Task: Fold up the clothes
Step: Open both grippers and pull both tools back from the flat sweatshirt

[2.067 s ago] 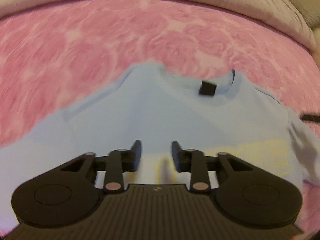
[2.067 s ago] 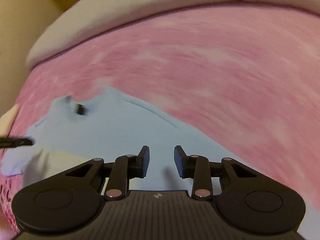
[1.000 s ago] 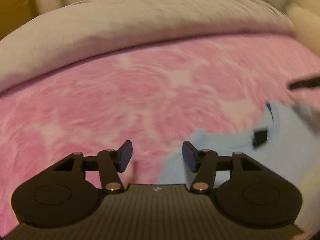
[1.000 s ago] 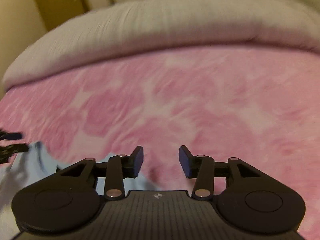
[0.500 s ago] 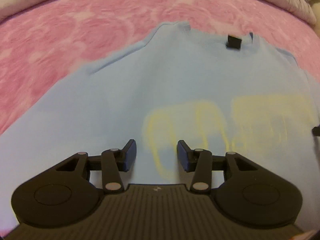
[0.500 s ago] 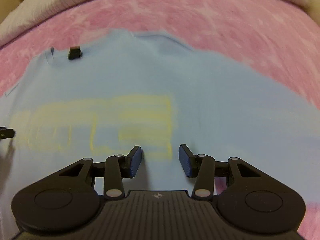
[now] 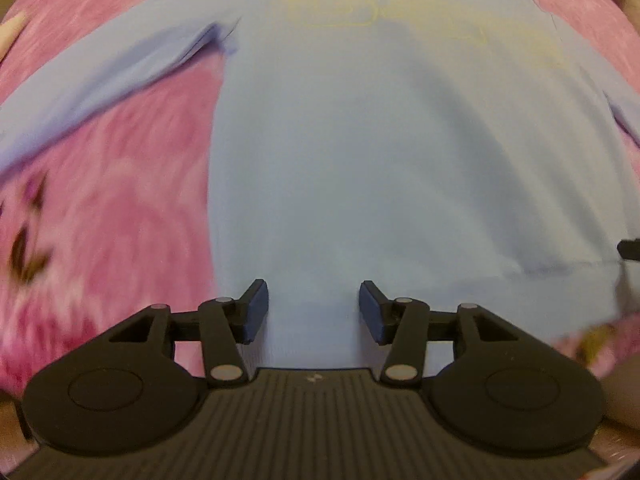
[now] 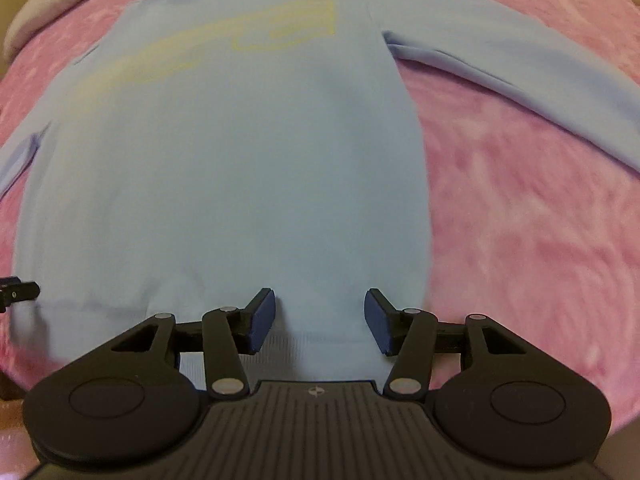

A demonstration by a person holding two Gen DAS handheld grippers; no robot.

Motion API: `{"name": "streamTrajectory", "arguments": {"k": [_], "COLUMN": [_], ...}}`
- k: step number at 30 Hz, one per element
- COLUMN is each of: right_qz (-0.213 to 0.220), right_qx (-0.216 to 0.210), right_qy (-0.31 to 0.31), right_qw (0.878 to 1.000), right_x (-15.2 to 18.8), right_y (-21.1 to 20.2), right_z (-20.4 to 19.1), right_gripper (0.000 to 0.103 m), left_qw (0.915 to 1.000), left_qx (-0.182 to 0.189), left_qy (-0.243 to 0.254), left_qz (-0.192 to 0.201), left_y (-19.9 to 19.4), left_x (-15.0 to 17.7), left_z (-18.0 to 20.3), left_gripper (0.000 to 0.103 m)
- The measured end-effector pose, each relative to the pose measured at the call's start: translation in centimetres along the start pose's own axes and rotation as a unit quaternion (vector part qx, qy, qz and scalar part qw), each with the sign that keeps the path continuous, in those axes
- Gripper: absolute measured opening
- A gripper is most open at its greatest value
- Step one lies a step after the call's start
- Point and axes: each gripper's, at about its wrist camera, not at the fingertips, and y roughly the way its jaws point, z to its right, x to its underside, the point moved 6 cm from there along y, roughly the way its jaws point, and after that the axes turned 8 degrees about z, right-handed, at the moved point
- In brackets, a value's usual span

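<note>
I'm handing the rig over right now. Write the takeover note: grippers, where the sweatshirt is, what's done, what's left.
Left gripper: open, empty, at the hem.
Right gripper: open, empty, at the hem too.
Sweatshirt: light blue, flat on the pink blanket, yellow print up, collar at the far end, both sleeves spread out to the sides.
Done: the spreading out.
Left: every fold; no fold shows yet. Probably sleeves in first, then hem toward the collar.

Left gripper (image 7: 311, 307), right gripper (image 8: 319, 316): black ribbed body, silver pivot screws, dark-blue-padded fingers (image 8: 262, 317).
</note>
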Motion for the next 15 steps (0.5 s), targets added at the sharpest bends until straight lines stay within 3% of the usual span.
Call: {"name": "streamTrajectory", "arguments": {"k": [3,6,9,12,15], "right_qz": [0.016,0.042,0.082,0.114,0.117], "right_qx": [-0.012,-0.044,-0.062,-0.063,-0.037], "right_qy": [0.007,0.009,-0.007,-0.041,-0.067], "right_qw": [1.000,0.998,0.995,0.991,0.990], "right_x": [-0.5,-1.5,-2.5,-3.2,-3.3], "right_y": [-4.5,-9.8,-15.3,-19.8,-22.3], "right_z": [0.3,0.2,-0.1,0.0,0.2], "right_gripper": [0.066,0.079,0.089,0.089,0.089], "left_qw": [0.9996,0.9973,0.9932,0.9891,0.9864], "left_qx": [-0.014,-0.014,-0.016,-0.028,-0.053], "left_qy": [-0.021,-0.037,-0.040,-0.038,-0.044], "left_qz": [0.010,0.061,0.108,0.139,0.149], "left_y": [-4.2,-10.6,-16.5,-21.6,-24.7], "left_x": [1.8,1.1,0.5,1.2,2.6], "left_z": [1.1,3.5,5.9,7.4,7.8], "left_gripper": [0.049,0.061,0.066,0.071,0.073]}}
